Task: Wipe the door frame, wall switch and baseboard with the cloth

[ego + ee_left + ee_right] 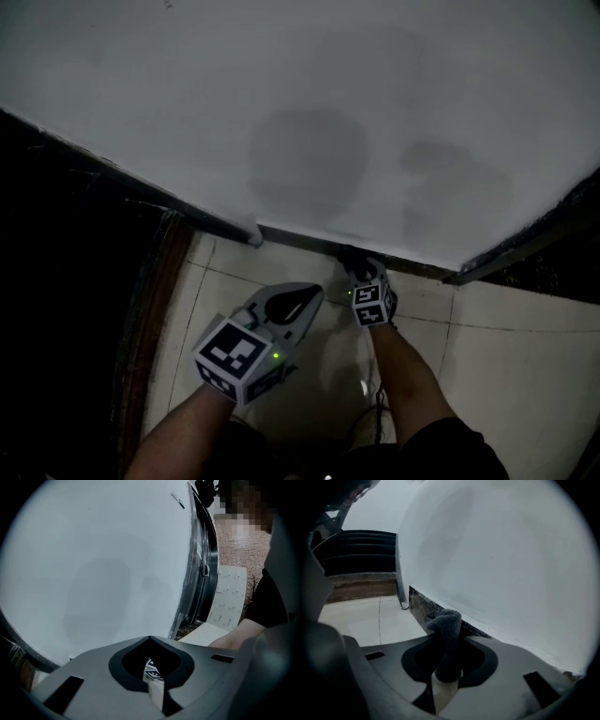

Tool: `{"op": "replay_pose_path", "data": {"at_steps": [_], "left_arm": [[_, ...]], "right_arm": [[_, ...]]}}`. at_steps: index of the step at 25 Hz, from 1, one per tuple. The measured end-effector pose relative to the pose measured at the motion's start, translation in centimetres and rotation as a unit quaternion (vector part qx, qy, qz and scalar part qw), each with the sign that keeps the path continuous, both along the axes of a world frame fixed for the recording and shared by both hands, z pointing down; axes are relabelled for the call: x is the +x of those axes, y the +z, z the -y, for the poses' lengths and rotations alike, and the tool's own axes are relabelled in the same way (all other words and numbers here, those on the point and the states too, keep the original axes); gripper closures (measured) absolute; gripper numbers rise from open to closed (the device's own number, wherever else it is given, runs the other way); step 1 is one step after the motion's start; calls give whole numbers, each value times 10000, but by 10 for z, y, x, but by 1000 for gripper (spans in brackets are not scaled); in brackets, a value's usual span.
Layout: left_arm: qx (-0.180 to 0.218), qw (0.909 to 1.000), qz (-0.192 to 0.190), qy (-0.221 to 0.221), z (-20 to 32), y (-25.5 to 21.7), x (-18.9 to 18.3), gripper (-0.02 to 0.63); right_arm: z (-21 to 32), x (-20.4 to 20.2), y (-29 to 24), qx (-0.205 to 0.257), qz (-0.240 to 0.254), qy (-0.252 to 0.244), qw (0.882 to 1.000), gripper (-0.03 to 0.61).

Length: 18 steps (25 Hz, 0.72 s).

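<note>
- 2 grippers, 1 cloth, 1 baseboard strip and 1 white wall are in sight.
- Right gripper (447, 637): its 2 jaws are clenched on the dark grey cloth (445, 629), with only the cloth's thickness between them.
- The cloth stands out of those jaws as 1 rolled wad. Its long axis runs along the jaws, and its folded-over top points ahead, past the tips.
- Just beyond the cloth's top lies the dark baseboard (422, 606). In the head view the cloth sits right at it, but whether they touch cannot be told.
- Left gripper (150, 640): its 2 jaws are pressed together at the tips, with nothing between them.
- In the head view the left gripper is beside the right one and further back from the baseboard. Its tips point toward the wall.
- Beyond both pairs of jaws rises the wall (281, 94), with 2 faint darker patches on it.
- Below the jaws is the pale tiled floor (506, 347).
</note>
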State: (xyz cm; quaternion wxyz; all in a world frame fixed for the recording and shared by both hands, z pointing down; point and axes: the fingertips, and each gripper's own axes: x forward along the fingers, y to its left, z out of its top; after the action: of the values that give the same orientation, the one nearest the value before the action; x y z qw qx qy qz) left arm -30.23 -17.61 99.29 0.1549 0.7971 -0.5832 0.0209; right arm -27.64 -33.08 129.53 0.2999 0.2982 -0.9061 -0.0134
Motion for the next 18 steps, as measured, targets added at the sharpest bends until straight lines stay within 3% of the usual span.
{"op": "replay_pose_path", "data": {"at_steps": [9, 18], "left_arm": [[-65, 9996, 59, 261, 13, 7, 26, 612], [-63, 9992, 127, 385, 17, 8, 39, 612]], "right_arm": [[23, 61, 2, -9, -176, 336, 9993, 494], [30, 91, 2, -70, -235, 641, 9976, 494]]}}
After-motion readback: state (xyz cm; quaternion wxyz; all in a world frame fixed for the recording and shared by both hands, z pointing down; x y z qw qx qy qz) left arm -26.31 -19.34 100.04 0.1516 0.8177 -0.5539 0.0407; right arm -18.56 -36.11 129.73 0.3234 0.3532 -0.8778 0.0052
